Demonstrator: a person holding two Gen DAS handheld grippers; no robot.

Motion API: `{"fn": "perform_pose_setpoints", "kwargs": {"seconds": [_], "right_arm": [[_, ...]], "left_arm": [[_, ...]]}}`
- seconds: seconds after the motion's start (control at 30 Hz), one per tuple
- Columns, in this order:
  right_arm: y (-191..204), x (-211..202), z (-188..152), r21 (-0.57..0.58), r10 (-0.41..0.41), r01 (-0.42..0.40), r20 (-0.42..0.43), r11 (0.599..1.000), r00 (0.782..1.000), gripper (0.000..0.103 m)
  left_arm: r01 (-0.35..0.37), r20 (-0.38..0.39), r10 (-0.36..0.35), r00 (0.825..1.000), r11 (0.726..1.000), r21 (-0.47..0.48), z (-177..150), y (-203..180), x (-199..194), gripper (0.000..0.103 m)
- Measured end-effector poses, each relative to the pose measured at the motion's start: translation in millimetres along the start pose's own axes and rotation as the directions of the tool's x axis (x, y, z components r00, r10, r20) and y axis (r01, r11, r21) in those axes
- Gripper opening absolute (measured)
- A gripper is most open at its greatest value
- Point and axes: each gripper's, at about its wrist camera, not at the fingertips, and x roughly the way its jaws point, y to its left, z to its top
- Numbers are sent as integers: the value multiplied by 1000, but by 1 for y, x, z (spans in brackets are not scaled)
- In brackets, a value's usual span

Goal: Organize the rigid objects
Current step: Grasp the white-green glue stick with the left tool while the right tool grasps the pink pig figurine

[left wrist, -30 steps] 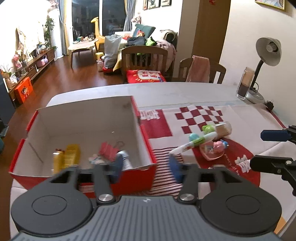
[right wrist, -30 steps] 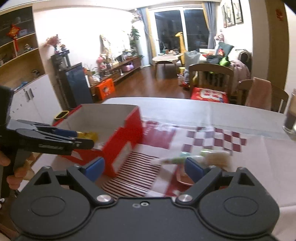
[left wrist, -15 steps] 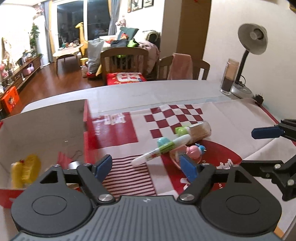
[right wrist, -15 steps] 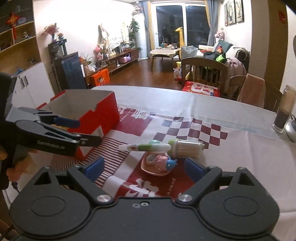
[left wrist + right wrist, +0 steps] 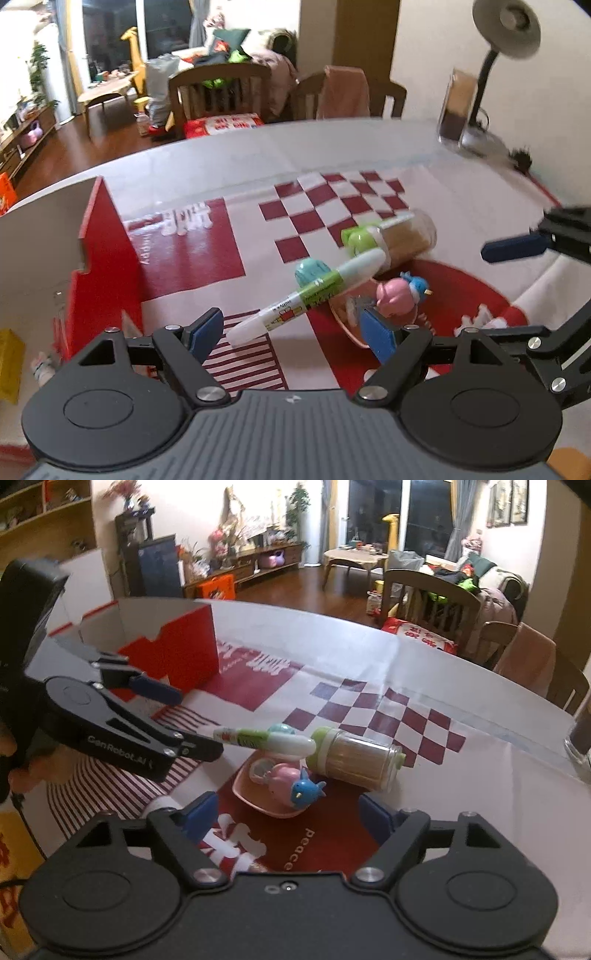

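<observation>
A white and green marker lies tilted across a pink dish, beside a pink and blue toy and a clear jar with a green lid. My left gripper is open, its jaws either side of the marker's near end. In the right wrist view the marker, dish, toy and jar lie just ahead of my open, empty right gripper. The left gripper shows there at the marker's tip.
A red and white cardboard box stands at the left with a yellow item inside. A red patterned cloth covers the table. A desk lamp and a glass stand at the far right. Chairs line the far edge.
My left gripper swung right from over the box to the marker and came closer. My right gripper came closer to the dish and toy.
</observation>
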Motion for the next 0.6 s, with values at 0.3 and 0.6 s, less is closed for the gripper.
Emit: {"fn": "perform_pose_setpoints", "kwargs": {"seconds": [0.3,0.6], "right_arm": [[-3,27,6,-51,30,-32,-29,998,999,72],[-6,48,8,-90,41,-46,-55,995,998,65]], "left_arm": [[-15,-47,17,999,999,46,11,5,30,81],[-14,-90,21,996,997,81,12,7,50,81]]}}
